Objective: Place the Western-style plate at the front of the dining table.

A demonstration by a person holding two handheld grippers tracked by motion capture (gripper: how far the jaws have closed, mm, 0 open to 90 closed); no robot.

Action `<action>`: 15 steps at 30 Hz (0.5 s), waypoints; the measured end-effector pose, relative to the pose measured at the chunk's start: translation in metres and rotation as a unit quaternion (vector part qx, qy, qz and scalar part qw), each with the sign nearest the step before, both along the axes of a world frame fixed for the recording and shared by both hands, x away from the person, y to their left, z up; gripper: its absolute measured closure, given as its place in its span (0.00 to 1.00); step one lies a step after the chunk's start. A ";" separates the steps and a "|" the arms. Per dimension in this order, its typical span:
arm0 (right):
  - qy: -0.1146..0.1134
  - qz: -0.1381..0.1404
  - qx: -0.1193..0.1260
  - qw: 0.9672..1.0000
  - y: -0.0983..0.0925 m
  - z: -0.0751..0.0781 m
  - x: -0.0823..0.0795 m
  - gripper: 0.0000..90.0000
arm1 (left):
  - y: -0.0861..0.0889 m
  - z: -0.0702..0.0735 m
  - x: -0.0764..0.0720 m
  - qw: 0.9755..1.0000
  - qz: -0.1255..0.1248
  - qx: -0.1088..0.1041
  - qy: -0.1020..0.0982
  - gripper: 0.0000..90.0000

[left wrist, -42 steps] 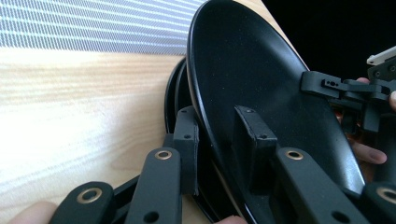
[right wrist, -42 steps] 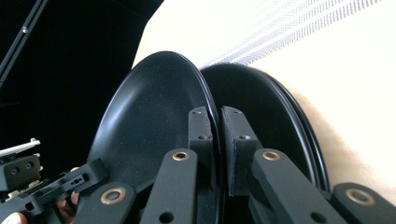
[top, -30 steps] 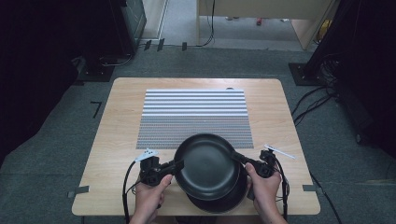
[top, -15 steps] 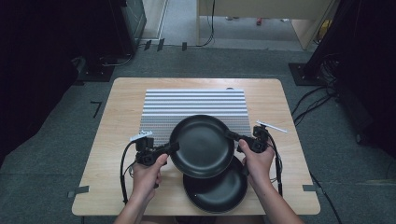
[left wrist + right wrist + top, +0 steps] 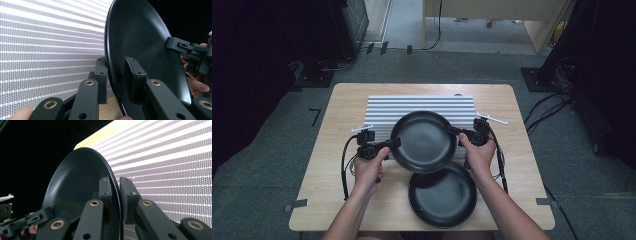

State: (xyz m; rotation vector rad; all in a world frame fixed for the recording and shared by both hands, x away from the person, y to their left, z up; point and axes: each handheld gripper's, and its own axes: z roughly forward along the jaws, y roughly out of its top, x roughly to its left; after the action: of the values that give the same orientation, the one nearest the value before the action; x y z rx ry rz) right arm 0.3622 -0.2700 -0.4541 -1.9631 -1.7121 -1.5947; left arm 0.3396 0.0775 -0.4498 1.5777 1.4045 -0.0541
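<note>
Lifted farther from the table's near edge than half a second ago, the upper black plate (image 5: 424, 141) now hangs over the near part of the striped mat (image 5: 419, 106), well clear of the second black plate (image 5: 442, 194), which lies flat toward six o'clock on the wooden table (image 5: 337, 120). Held between both tools, the upper plate is pinched at its nine o'clock rim by the left gripper (image 5: 393, 143), whose jaws in the left gripper view close on either side of the rim (image 5: 117, 82). At three o'clock the right gripper (image 5: 453, 131) clamps the opposite rim the same way, one jaw on each face (image 5: 116, 192). The plate seems about level in the high view, though its tilt is hard to judge. Each tool sits in a hand, left hand (image 5: 369, 167) and right hand (image 5: 479, 155), forearms entering from six o'clock.
</note>
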 end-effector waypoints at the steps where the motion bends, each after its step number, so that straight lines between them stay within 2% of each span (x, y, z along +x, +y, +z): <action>1: 0.000 0.000 0.000 1.000 0.000 0.000 0.000 0.90 | 0.000 0.000 0.002 1.000 0.001 0.001 0.000 0.82; 6: 0.011 -0.003 0.001 1.000 0.005 -0.011 0.020 0.90 | 0.003 -0.004 0.022 1.000 0.011 0.011 0.009 0.82; 7: 0.011 -0.003 0.001 1.000 0.005 -0.011 0.020 0.90 | 0.003 -0.004 0.022 1.000 0.011 0.011 0.009 0.82; 8: 0.022 -0.004 -0.004 1.000 0.009 -0.014 0.028 0.90 | 0.005 -0.007 0.029 1.000 0.017 0.009 0.017 0.82; 11: 0.026 -0.003 -0.005 1.000 0.012 -0.016 0.036 0.90 | 0.007 -0.009 0.036 1.000 0.017 0.012 0.022 0.82; 14: 0.033 -0.003 -0.009 0.999 0.017 -0.021 0.051 0.89 | 0.011 -0.016 0.048 0.999 0.022 0.008 0.036 0.82; 15: 0.033 -0.003 -0.009 0.999 0.017 -0.021 0.051 0.89 | 0.012 -0.018 0.050 0.999 0.024 0.006 0.037 0.82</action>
State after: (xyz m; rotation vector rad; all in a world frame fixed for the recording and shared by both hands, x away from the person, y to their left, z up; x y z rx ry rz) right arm 0.4131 -0.2529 -0.4756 -2.0074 -1.7034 -1.5050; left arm 0.3898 0.0892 -0.4678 1.5654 1.5018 -0.0767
